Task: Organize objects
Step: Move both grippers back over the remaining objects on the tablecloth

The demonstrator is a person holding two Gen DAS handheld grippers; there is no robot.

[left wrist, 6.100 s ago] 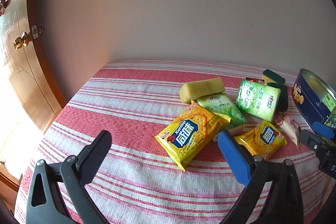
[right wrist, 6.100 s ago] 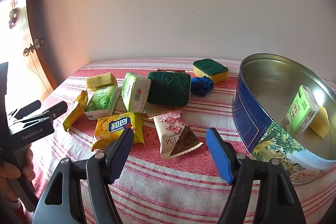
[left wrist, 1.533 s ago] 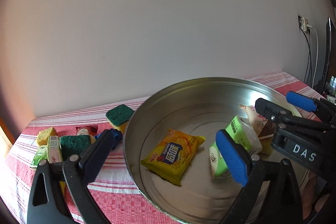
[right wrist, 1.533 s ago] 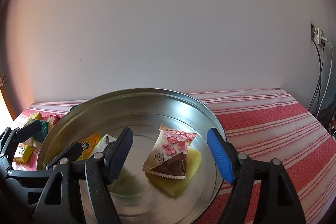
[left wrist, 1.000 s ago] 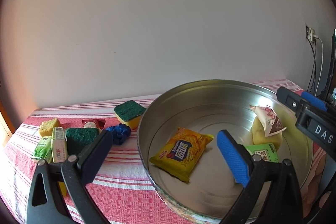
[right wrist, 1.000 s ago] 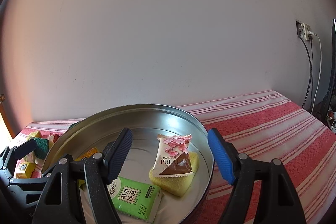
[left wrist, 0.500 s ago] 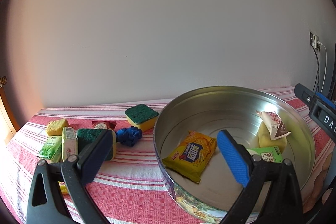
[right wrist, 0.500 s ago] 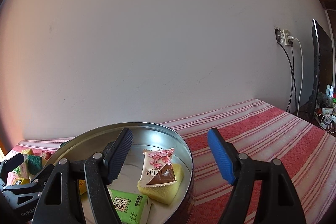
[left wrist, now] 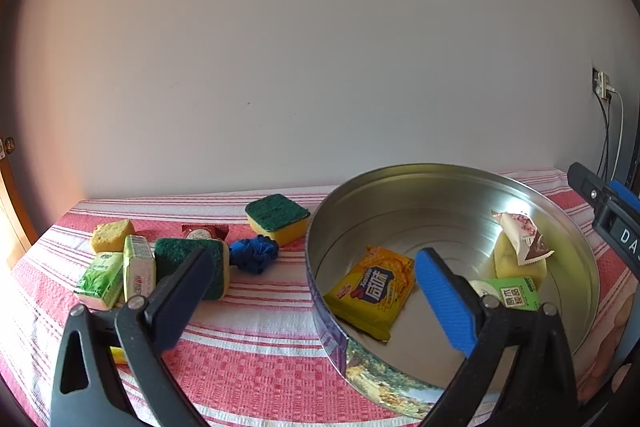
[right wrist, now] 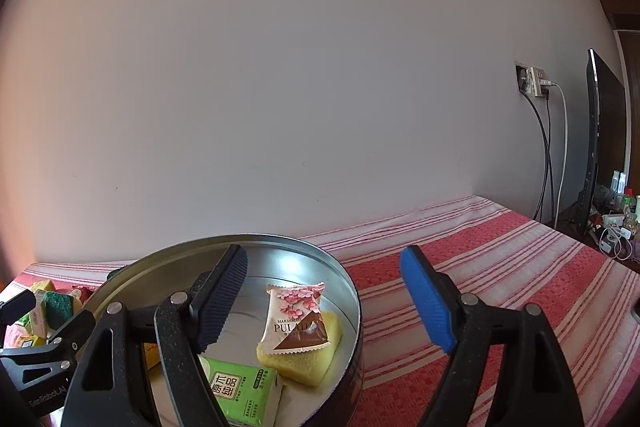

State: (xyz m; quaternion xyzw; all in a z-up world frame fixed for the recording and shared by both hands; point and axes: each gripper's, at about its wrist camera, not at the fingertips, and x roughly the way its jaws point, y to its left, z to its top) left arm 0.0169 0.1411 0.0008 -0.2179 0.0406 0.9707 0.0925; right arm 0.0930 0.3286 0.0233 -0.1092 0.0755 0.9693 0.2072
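Left tongs [left wrist: 312, 291] spread wide, empty, above tin [left wrist: 400, 179] rim; yellow packet [left wrist: 370, 291] between tips, sponges [left wrist: 276, 217] leftward on counter [left wrist: 256, 371]. Right tongs [right wrist: 324, 299] spread wide, empty, over pink packet [right wrist: 294, 315] in tin.

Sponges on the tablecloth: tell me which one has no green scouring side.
The all-yellow sponge at the far left end; the other two sponges out there are green-topped.
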